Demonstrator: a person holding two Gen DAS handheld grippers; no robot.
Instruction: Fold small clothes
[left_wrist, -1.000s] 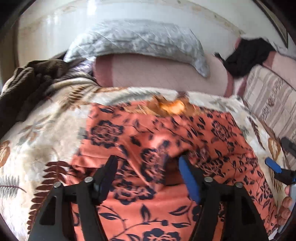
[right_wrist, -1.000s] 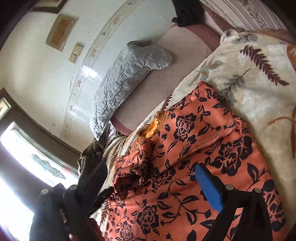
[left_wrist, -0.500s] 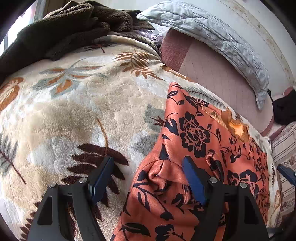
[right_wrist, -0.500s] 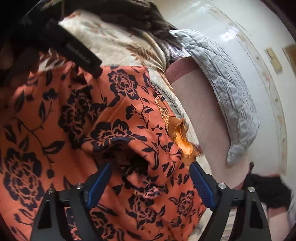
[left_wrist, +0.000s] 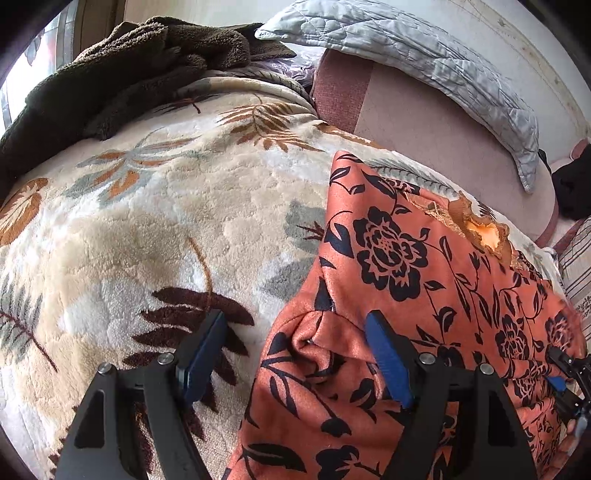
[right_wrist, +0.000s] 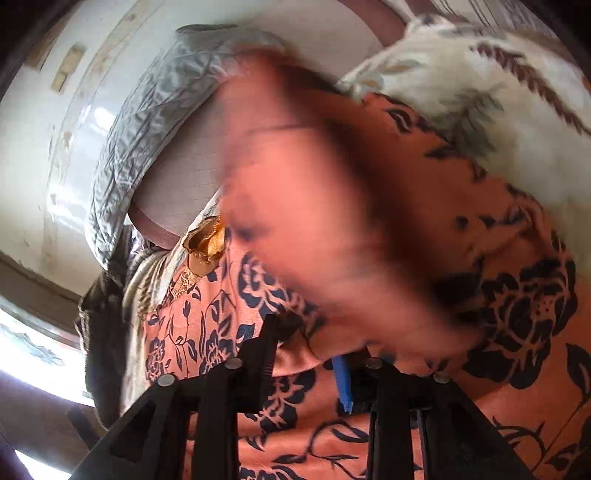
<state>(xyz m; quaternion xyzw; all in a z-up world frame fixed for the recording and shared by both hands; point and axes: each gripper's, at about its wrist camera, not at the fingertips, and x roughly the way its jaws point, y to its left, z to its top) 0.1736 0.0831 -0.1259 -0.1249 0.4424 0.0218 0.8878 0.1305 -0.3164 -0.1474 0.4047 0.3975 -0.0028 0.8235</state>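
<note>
An orange garment with dark blue flowers (left_wrist: 424, 280) lies on a cream leaf-patterned blanket (left_wrist: 147, 229). My left gripper (left_wrist: 295, 354) is open over the garment's bunched left edge, one finger on the blanket, the other on the cloth. In the right wrist view the same garment (right_wrist: 517, 314) fills the frame. My right gripper (right_wrist: 306, 354) has narrowed onto a blurred lifted fold of the garment (right_wrist: 332, 221) that swings in front of the lens. The right gripper also shows small at the left view's right edge (left_wrist: 565, 373).
A grey quilted pillow (left_wrist: 424, 51) lies on a pink bolster (left_wrist: 443, 140) at the bed's far side. A dark brown fleece blanket (left_wrist: 110, 74) is heaped at the far left. A black cloth (left_wrist: 572, 184) lies at the right. A bright window (right_wrist: 33, 350) stands beside the bed.
My right gripper has narrowed from wide open onto a fold of the garment and swung it up, blurring the view. My left gripper has barely moved and stays open.
</note>
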